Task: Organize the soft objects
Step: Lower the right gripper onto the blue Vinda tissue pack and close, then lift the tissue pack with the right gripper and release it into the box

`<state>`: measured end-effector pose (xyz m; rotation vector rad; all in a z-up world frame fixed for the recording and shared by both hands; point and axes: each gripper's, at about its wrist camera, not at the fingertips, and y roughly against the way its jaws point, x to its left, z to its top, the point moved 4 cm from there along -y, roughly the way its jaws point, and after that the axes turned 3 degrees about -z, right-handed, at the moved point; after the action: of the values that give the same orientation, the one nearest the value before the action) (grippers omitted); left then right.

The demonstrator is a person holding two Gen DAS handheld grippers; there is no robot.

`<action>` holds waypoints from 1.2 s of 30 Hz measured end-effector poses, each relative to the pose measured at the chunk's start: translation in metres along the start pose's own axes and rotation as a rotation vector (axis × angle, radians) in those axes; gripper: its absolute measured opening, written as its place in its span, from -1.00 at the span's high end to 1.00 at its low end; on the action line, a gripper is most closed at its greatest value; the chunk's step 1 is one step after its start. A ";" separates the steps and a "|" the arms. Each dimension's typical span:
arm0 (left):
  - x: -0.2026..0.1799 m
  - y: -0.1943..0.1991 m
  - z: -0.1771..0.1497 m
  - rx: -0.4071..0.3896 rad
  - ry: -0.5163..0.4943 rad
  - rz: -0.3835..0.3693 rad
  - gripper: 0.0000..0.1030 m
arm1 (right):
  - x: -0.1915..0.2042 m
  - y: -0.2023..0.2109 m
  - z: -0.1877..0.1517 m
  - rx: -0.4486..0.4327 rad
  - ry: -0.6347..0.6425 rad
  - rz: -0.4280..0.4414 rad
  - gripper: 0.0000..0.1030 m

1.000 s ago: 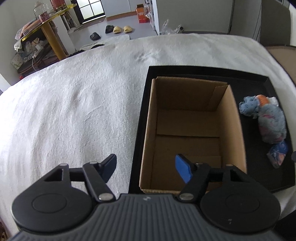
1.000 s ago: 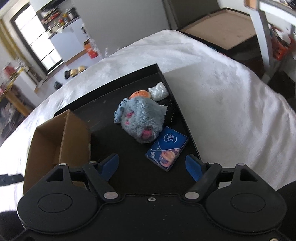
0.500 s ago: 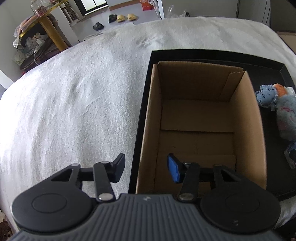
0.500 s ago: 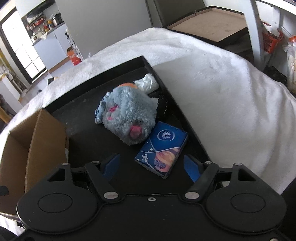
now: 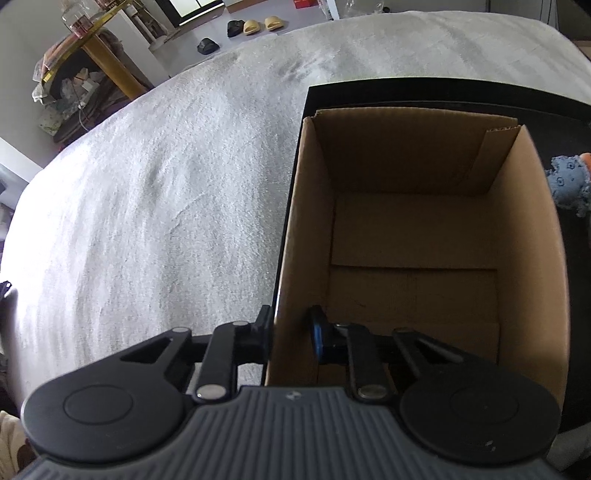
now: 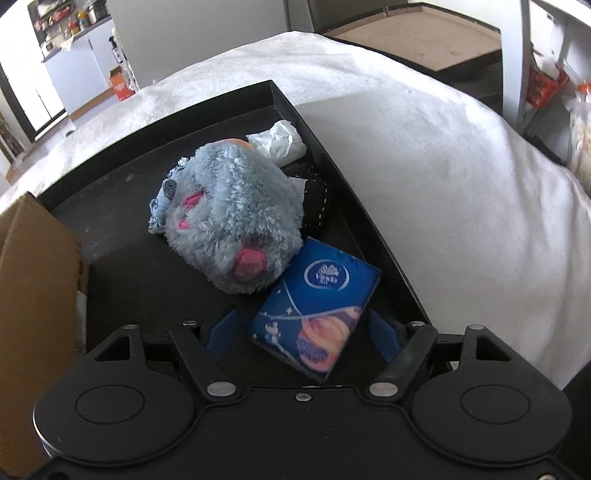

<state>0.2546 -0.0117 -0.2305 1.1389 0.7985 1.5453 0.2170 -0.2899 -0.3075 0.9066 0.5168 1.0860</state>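
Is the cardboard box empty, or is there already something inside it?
Empty, as far as visible: the cardboard box shows only bare flaps on its floor. The grey plush toy and blue tissue pack lie outside it.

A home: slippers (image 5: pixel 256 25) on floor, kitchen shelves (image 6: pixel 66 18).

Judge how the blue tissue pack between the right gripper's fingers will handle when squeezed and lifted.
The blue tissue pack looks soft-wrapped, so it will probably dent under the pads. Its glossy film may slip. It seems light and lies flat on the black tray, unlikely to roll.

Daylight whitens the blanket (image 5: pixel 155 206); box interior (image 5: pixel 413 258) shadowed, fisheye edges bent.
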 end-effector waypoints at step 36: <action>0.016 0.027 -0.022 -0.032 -0.012 -0.036 0.61 | 0.000 0.077 0.001 -0.095 0.108 0.012 -0.04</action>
<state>0.2246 -0.0021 -0.2092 1.1048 0.7795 1.5149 0.1772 -0.2765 -0.2434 0.7715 0.5444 1.1655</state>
